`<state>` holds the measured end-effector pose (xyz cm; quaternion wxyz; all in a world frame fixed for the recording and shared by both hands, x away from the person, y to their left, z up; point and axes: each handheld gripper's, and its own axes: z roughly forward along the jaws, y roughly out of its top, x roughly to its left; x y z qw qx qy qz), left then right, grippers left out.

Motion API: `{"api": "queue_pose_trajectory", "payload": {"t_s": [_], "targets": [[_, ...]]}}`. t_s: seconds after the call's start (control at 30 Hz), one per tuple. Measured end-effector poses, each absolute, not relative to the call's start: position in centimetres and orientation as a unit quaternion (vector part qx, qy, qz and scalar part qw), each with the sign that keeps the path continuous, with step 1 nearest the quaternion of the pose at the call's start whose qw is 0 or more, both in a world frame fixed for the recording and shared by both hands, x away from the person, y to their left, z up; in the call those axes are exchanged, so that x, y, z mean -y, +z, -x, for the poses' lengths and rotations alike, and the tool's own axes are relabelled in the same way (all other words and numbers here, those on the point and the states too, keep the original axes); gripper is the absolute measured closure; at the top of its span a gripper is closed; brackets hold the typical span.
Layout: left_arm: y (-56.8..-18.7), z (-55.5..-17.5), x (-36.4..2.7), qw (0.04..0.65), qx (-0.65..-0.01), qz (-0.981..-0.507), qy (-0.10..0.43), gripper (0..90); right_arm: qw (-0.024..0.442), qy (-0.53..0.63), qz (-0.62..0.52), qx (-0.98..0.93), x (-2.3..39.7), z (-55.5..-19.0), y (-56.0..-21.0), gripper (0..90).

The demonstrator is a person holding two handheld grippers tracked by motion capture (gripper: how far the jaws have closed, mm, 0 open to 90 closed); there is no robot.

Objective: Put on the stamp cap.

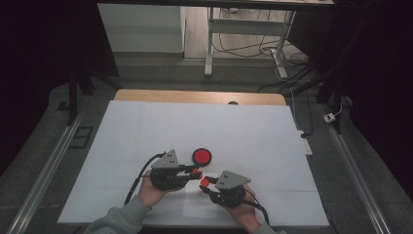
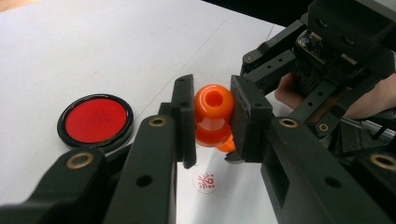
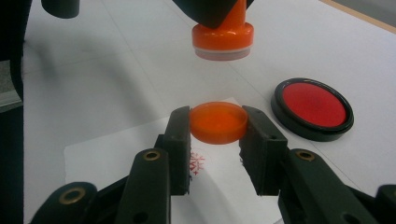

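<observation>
My left gripper point(image 2: 212, 122) is shut on an orange stamp point(image 2: 214, 105), its pads pressing the stamp's rounded handle. From the right gripper view the stamp point(image 3: 223, 35) hangs with its flat base down, a little above the table. My right gripper point(image 3: 218, 133) is shut on the stamp's shallow orange cap point(image 3: 218, 120), held just below and in front of the stamp. In the high view the left gripper point(image 1: 196, 171) and right gripper point(image 1: 205, 183) nearly meet tip to tip at the table's near middle. Under them lies a small paper sheet point(image 3: 116, 149) bearing a red stamped mark point(image 2: 205, 180).
A round black-rimmed red ink pad point(image 1: 201, 156) lies open on the white table cover point(image 1: 146, 126) just beyond the grippers. Its lid is off and not seen. The wooden table edge point(image 1: 146, 95) runs along the far side, with a desk frame and cables on the floor behind.
</observation>
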<state>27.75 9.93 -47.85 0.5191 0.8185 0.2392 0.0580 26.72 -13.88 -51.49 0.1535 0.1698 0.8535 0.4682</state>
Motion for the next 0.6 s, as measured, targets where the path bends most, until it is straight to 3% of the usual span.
{"api": "queue_pose_trajectory", "payload": {"t_s": [0.6], "targets": [[-48.0, -27.73, -9.27, 0.52, -0.236, -0.819, 0.054, 72.3, 0.152, 0.469, -0.172, -0.853, 13.93, -26.72, -51.47, 63.8]]}}
